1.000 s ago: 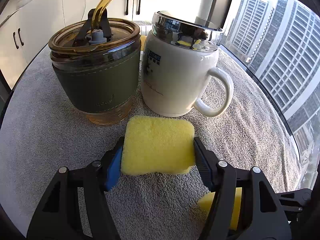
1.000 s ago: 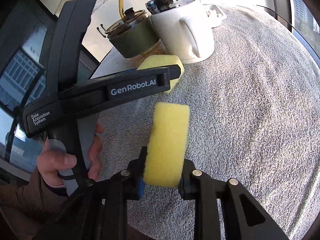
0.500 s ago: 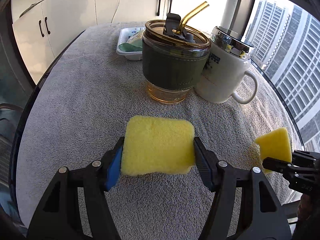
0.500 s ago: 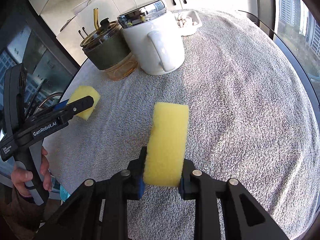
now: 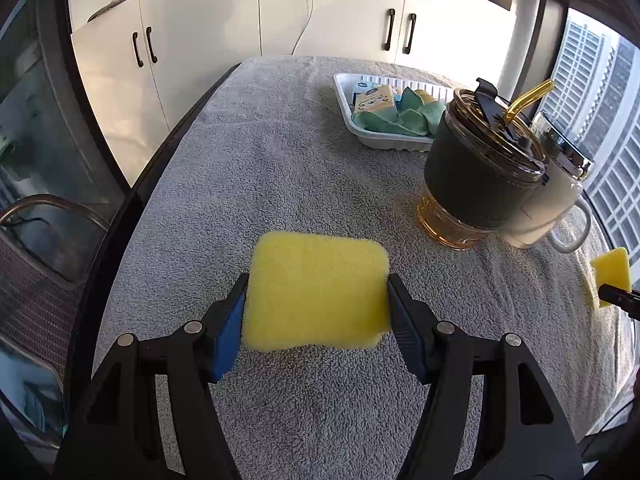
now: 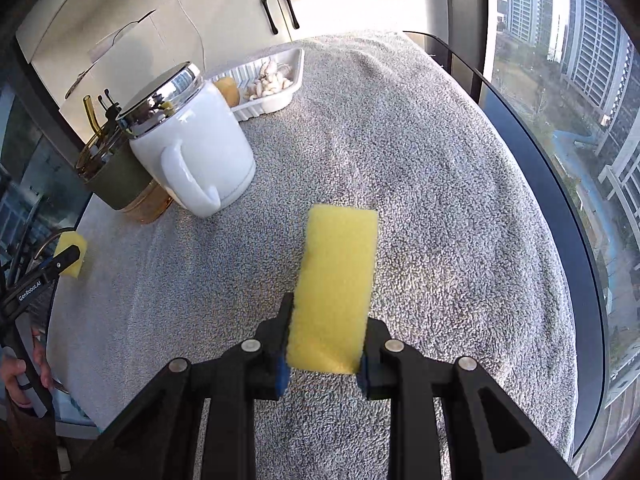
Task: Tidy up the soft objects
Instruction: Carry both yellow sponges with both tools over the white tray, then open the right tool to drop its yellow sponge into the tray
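My left gripper [image 5: 316, 312] is shut on a flat yellow sponge [image 5: 316, 290], held above the grey towel. That sponge also shows at the far left of the right wrist view [image 6: 72, 252]. My right gripper [image 6: 324, 344] is shut on a second yellow sponge [image 6: 336, 284], held on edge above the towel; it shows at the right edge of the left wrist view [image 5: 612, 272]. A white tray [image 5: 348, 92] at the back holds green cloths and a small yellow pack.
A green-sleeved amber glass cup with a straw [image 5: 476, 176] and a white lidded mug [image 6: 192, 152] stand side by side on the towel-covered table [image 5: 280, 184]. The white tray [image 6: 288, 96] sits behind the mug. Cabinets stand behind, windows at right, a chair at left.
Both grippers have drawn back and apart from the cups, each still holding its sponge. The left view has swung left, so the tray and far table now show.
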Demonstrator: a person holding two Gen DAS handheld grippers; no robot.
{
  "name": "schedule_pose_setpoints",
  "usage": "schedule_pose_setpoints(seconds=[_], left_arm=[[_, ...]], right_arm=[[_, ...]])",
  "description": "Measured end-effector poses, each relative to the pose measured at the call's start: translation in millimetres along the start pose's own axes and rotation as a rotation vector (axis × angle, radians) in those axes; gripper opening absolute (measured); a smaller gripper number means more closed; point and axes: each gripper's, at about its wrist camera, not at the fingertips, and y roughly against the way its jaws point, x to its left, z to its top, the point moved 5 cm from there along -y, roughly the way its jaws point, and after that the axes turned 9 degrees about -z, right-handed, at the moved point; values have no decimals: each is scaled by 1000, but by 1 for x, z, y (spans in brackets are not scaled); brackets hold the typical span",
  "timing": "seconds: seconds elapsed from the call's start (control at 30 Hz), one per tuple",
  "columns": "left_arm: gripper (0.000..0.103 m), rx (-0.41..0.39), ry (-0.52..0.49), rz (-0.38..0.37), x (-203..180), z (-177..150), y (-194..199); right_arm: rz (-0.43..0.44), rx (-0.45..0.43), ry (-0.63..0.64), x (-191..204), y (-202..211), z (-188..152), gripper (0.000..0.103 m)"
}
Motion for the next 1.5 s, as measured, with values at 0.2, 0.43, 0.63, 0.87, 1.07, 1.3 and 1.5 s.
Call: schedule_pose_setpoints(seconds=[0.2, 0.43, 0.63, 0.87, 1.07, 1.3, 1.5], left_arm=[[63, -47, -3, 39, 29, 27, -3], [63, -67, 0, 66, 56, 69, -30], [63, -56, 14, 68, 69, 104, -65], [63, -60, -62, 102, 64, 150, -102], [63, -57, -117, 16, 32, 191, -129], [63, -46, -165, -87, -14, 229, -156], [63, 5, -237, -140, -52, 233, -174]], right_arm=[[-55, -12, -27, -25, -8, 32, 27], [-82, -37, -26, -37, -20, 79, 27], [-67, -47, -20, -32, -36, 121, 27], [-27, -52, 17, -8, -62, 175, 27], [-1, -60, 63, 26, -84, 226, 27], [66, -69, 156, 87, -102, 269, 27], [111, -35, 251, 126, -121, 278, 27]])
